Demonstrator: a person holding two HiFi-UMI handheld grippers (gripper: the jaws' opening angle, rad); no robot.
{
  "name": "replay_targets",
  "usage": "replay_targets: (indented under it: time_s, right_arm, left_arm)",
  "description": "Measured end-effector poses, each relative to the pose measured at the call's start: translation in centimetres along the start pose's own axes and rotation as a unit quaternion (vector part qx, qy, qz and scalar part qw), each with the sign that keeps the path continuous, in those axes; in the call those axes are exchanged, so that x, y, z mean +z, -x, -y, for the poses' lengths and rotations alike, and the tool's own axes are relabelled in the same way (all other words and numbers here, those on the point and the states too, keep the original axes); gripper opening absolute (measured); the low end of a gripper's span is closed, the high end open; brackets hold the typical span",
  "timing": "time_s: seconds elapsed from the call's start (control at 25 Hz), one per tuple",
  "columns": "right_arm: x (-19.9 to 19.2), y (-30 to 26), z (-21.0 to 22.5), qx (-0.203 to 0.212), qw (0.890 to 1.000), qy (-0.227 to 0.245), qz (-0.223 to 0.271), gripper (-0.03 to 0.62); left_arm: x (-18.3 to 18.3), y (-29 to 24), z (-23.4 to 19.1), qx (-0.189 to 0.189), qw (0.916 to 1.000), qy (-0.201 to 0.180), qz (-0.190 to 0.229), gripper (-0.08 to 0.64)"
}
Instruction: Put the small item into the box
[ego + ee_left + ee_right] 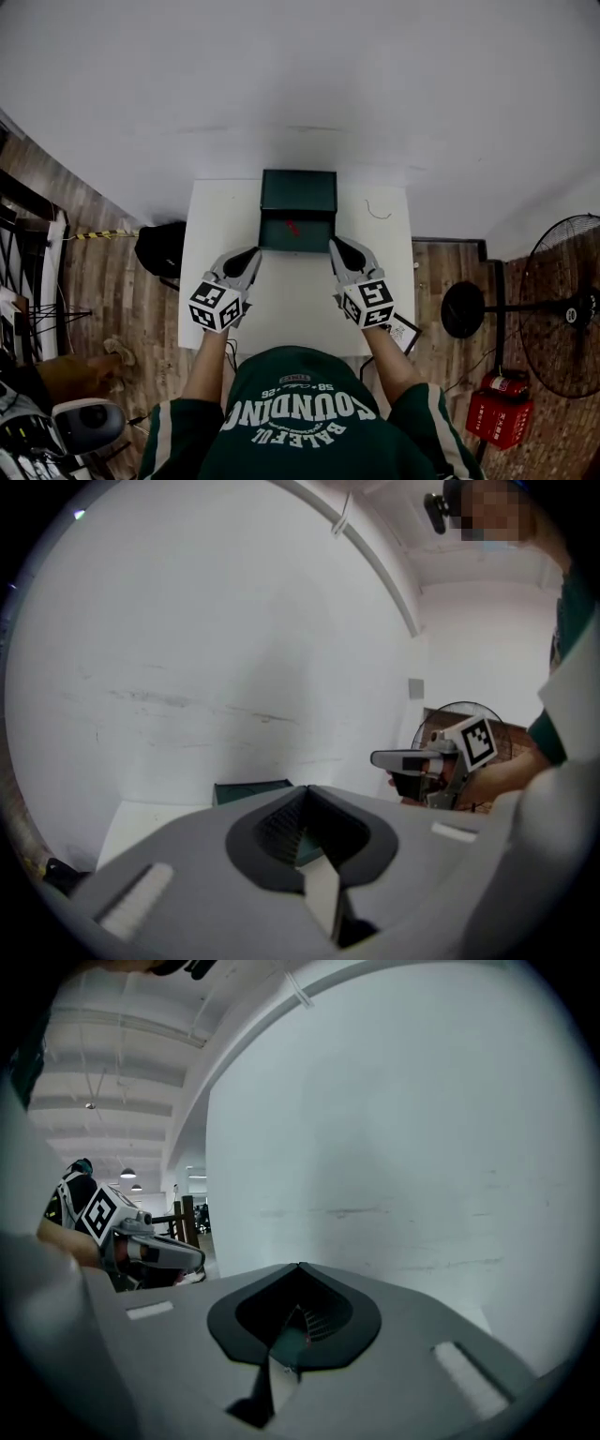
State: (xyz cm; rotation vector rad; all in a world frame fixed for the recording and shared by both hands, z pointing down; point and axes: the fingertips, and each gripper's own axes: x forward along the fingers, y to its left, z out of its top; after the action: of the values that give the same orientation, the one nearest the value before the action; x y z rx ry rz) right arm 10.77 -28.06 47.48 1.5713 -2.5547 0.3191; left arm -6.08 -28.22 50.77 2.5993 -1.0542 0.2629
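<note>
Against a plain white wall (300, 84) stands a white counter (291, 309), seen from steeply above, with wood-plank floor (112, 291) on both sides. A person in a dark green shirt (300, 422) with white lettering stands at the near edge, forearms stretched out over the counter. To the right, on the floor, is a black standing fan (562, 305); to the left, beside the counter, sits a black bag (161, 248).

At the far edge of the counter, touching the wall, is a dark green box (298, 190) with its lid up. The left claw (251, 253) and right claw (336, 244) point at the box from either side, each tip just short of its front corners. Each carries a cube with square black-and-white markers. In their own views both claws have their jaws pressed together with nothing between them — neither touches the box.

The small item (292, 226), a bit of red, lies inside the open box near its middle, well apart from both claws. A thin curl of wire (377, 210) lies on the counter, right of the box.
</note>
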Motion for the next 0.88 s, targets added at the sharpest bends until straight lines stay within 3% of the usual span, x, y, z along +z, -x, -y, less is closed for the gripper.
replay_targets:
  time_s: [0.88]
  right_arm:
    - [-0.60, 0.24, 0.38, 0.012, 1.000, -0.003, -0.004, 0.002]
  left_arm:
    - [0.09, 0.18, -0.26, 0.015, 0.9998, 0.004, 0.009, 0.052]
